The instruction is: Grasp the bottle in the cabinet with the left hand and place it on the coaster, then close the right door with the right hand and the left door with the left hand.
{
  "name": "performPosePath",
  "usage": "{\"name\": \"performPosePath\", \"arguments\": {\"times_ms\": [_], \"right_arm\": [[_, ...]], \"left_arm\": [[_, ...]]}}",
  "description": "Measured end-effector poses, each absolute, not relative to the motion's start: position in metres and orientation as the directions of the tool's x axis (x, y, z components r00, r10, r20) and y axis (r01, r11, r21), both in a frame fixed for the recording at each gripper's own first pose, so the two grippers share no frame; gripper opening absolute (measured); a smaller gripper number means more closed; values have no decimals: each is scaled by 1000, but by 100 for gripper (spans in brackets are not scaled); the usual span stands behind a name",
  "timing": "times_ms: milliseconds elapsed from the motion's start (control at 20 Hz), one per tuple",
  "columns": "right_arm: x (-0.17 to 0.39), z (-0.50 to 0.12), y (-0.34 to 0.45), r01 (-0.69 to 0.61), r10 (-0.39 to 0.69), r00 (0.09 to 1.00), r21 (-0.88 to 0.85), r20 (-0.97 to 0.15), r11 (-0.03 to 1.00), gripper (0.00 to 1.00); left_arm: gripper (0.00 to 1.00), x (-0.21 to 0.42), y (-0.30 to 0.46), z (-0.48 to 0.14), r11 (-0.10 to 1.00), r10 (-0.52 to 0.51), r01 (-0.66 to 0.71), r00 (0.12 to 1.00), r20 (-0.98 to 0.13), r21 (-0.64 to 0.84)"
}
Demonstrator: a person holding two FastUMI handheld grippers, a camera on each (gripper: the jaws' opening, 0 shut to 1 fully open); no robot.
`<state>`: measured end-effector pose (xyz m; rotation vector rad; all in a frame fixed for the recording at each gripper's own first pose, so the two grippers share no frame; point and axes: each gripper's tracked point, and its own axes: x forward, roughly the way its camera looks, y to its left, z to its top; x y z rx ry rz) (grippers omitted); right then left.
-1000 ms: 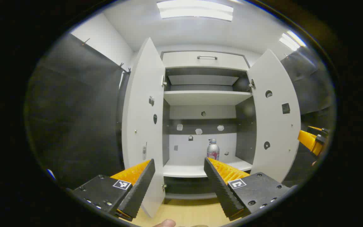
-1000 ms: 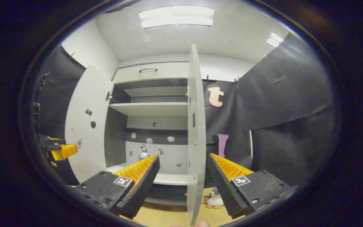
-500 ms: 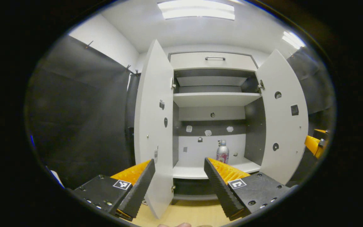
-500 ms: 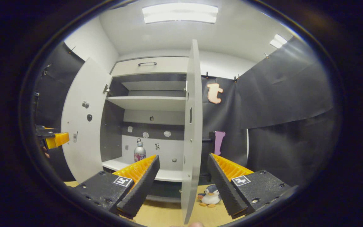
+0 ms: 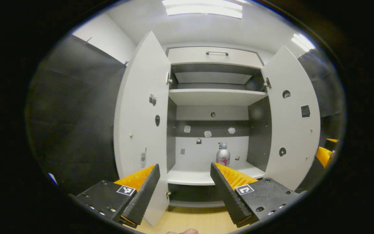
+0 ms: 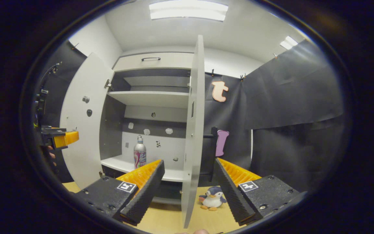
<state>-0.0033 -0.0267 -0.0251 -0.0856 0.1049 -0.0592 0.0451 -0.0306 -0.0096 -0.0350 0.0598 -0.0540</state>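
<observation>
A silver bottle (image 5: 223, 154) with a pink label stands upright on the lower shelf (image 5: 203, 177) of the white cabinet, right of middle; the right gripper view has the bottle (image 6: 139, 152) too. Both doors stand wide open: the left door (image 5: 141, 123) and the right door (image 5: 292, 120). My left gripper (image 5: 185, 172) is open, well short of the shelf, nothing between its fingers. My right gripper (image 6: 189, 169) is open, and the right door's edge (image 6: 193, 130) runs up between its fingers, farther off. The left gripper (image 6: 60, 138) also appears at that view's left edge.
A toy penguin (image 6: 212, 198) sits on the wooden floor (image 6: 170, 221) just right of the right door. Black cloth hangs on both sides of the cabinet. An upper shelf (image 5: 216, 96) and a top drawer with a handle (image 5: 217, 52) lie above the bottle.
Both grippers have drifted a little nearer the cabinet, so it looks larger. In the right gripper view the bottle and penguin stand out more fully. Both grippers stay open.
</observation>
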Motion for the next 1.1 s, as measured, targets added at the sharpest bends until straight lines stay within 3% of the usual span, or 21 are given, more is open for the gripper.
{"name": "performPosePath", "arguments": {"times_ms": [400, 450, 500, 550, 750, 800, 950, 1100], "right_arm": [[-26, -42, -57, 102, -116, 982, -102, -148, 990, 100], [-26, -40, -58, 104, -118, 983, -100, -140, 990, 100], [-28, -39, -59, 107, -120, 984, -102, -133, 989, 100], [-28, -39, -62, 110, -124, 984, -109, -127, 988, 100], [-27, -44, -68, 146, -158, 979, -100, -128, 984, 99], [-27, -45, -69, 148, -160, 979, -95, -126, 984, 100], [-23, -45, -72, 169, -178, 977, -86, -113, 982, 100], [-23, -46, -74, 175, -181, 978, -56, -107, 983, 100]], "left_arm": [[100, 99, -95, -39, 986, -165, 164, 986, -36, -37], [96, 107, -101, -41, 984, -175, 174, 984, -32, -28], [100, 114, -108, -42, 982, -186, 185, 982, -23, -23], [96, 121, -115, -44, 982, -191, 190, 982, -12, -19], [100, 149, -133, -54, 982, -191, 191, 981, 24, -1], [96, 156, -137, -60, 982, -191, 191, 981, 15, 5], [99, 180, -151, -76, 979, -206, 206, 978, -23, -10], [96, 204, -160, -89, 976, -218, 217, 974, -56, -28]]}}
